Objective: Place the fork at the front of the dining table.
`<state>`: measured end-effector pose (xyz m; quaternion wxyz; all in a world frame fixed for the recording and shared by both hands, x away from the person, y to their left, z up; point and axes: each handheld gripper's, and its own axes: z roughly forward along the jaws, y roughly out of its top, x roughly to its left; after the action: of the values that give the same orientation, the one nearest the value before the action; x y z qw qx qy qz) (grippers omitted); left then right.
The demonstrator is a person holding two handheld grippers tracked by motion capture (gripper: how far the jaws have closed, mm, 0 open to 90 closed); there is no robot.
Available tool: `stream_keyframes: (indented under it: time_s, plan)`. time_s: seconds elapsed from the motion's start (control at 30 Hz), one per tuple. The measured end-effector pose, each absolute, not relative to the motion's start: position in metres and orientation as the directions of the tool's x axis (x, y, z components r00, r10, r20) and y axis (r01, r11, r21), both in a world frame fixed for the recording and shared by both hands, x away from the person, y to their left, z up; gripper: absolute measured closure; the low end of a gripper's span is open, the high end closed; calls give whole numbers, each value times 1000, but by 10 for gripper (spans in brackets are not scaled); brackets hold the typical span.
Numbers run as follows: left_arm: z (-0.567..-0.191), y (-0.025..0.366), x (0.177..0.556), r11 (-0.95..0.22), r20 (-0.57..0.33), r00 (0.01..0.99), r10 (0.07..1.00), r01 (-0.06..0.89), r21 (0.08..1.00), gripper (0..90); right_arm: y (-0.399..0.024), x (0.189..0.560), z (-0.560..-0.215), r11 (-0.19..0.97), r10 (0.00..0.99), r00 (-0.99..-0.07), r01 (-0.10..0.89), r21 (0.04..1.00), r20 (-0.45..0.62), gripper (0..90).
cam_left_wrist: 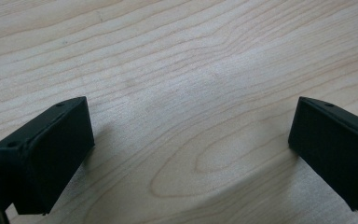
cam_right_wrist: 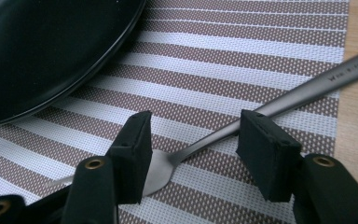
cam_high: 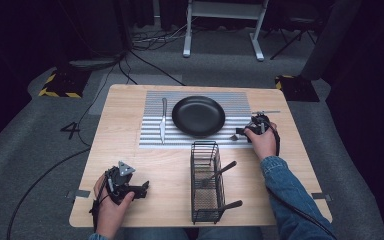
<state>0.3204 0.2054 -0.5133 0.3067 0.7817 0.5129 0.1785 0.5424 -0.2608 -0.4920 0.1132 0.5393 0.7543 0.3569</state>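
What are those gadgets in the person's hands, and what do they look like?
Both are black hand-held grippers with two blocky black jaws. The left gripper carries a grey three-cornered plate; the right gripper has brass-coloured rivets. A dark cable trails from each. The right arm wears a blue denim sleeve.

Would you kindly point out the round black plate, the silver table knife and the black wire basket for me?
Round black plate (cam_high: 198, 116): high view, centre of its dish.
Silver table knife (cam_high: 163, 127): high view, middle of its blade.
Black wire basket (cam_high: 204, 145): high view, far rim.
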Motion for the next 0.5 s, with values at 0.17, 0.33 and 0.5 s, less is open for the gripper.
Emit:
stream_keyframes:
  time_s: [0.17,0.33,0.5]
  plan:
    - [-513,205,321,-291,-33,415,909,690,663,1,-254,546,-491,226,900,-413,719,658,142,523]
    - [-513,205,321,-290,-34,414,910,690,663,1,-250,549,-491,261,899,-426,703,662,97,583]
    - [-513,205,321,-291,-32,415,909,691,662,1,-249,553,-489,270,892,-441,694,668,98,655]
